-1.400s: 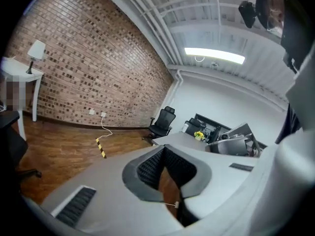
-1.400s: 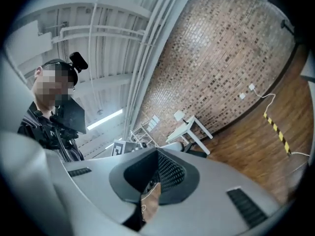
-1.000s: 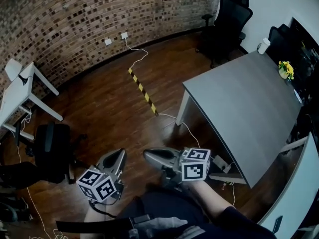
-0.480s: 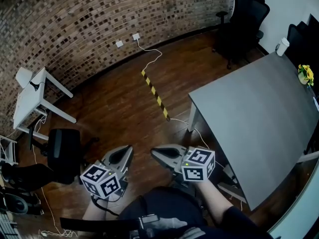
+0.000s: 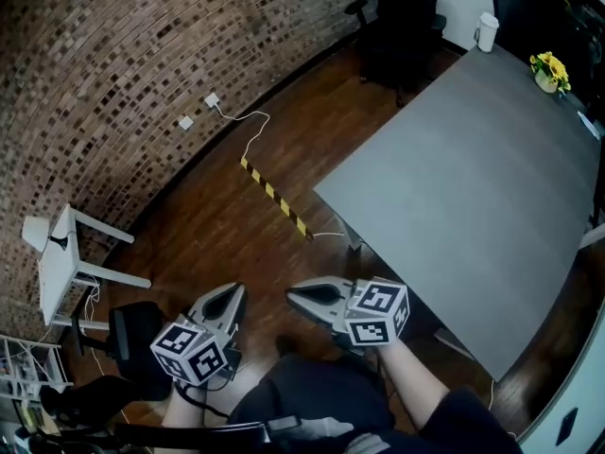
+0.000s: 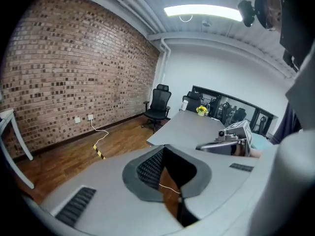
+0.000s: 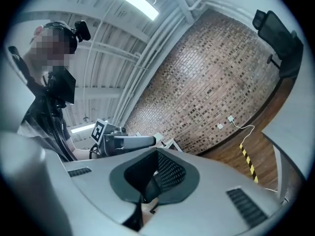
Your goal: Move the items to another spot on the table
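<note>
Nearest the person, both tools were held low over the wooden floor point(image 5: 208, 225), well short of the table point(image 5: 454, 187). The left gripper point(image 5: 230, 293) had its jaws pressed together with nothing between them. The right gripper point(image 5: 294, 295), just beside it at 3 o'clock, was likewise closed and empty, its tip turned toward 9 o'clock.

A white cable point(image 5: 333, 235) trailed across the floor at 12 o'clock by the table's near corner. A step toward the table could probably catch it and jolt both hands.

The tabletop itself lay bare from 1 to 2 o'clock. The items stood only at its far end: a white cup point(image 5: 486, 30) on the far corner at 1 o'clock and a small pot of yellow flowers point(image 5: 547, 70) near the edge beside it. Both were well apart from the grippers, so a long reach seemed necessary.

If the jaws arrived shut, they would likely knock the cup rather than straddle it. Standing so near the edge, the cup might tip or drop toward the black office chair point(image 5: 402, 12) beyond.
</note>
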The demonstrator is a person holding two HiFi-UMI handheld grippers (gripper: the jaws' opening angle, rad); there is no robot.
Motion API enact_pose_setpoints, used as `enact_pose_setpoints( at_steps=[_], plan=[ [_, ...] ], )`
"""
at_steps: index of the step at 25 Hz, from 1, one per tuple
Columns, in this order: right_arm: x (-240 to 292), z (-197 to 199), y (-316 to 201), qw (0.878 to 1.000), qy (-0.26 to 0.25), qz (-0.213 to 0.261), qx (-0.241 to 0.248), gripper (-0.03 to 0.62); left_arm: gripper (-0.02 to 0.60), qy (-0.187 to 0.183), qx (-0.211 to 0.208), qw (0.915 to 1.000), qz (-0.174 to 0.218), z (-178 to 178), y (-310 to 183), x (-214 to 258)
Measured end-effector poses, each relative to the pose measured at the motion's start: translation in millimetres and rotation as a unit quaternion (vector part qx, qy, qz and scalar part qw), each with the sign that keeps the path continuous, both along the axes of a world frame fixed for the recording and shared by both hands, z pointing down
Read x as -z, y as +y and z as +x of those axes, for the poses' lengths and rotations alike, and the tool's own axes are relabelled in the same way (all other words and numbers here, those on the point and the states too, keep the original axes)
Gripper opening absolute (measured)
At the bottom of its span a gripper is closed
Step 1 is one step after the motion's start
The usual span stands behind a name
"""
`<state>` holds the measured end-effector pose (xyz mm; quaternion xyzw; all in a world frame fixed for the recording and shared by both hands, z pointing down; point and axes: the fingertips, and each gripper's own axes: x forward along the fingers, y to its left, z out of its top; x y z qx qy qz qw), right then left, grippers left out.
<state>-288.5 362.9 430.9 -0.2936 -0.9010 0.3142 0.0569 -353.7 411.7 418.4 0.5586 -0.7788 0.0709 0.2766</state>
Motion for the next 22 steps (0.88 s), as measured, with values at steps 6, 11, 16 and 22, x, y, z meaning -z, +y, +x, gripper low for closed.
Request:
enact_pose_setpoints(
  at_steps=[6, 11, 16, 22],
  plan=[
    [-7, 1, -5, 1.000, 0.005, -0.005, -0.021, -0.017, -0.005, -0.014, -0.047, 0.9988, 0.006, -4, -29, -1],
    [2, -13, -11, 0.999, -0.010, 0.014, -0.039, -0.017, -0.005, -0.015, -0.042, 0.9988, 0.019, -21, -32, -3],
    [15, -37, -14, 0.997, -0.017, 0.021, -0.074, -0.017, -0.005, -0.001, -0.040, 0.9988, 0.027, -47, -19, -11],
    [23, -72, -8, 0.992, -0.004, 0.052, -0.113, -0.017, -0.005, 0.061, -0.068, 0.9932, 0.072, -76, -17, -19]
  ],
)
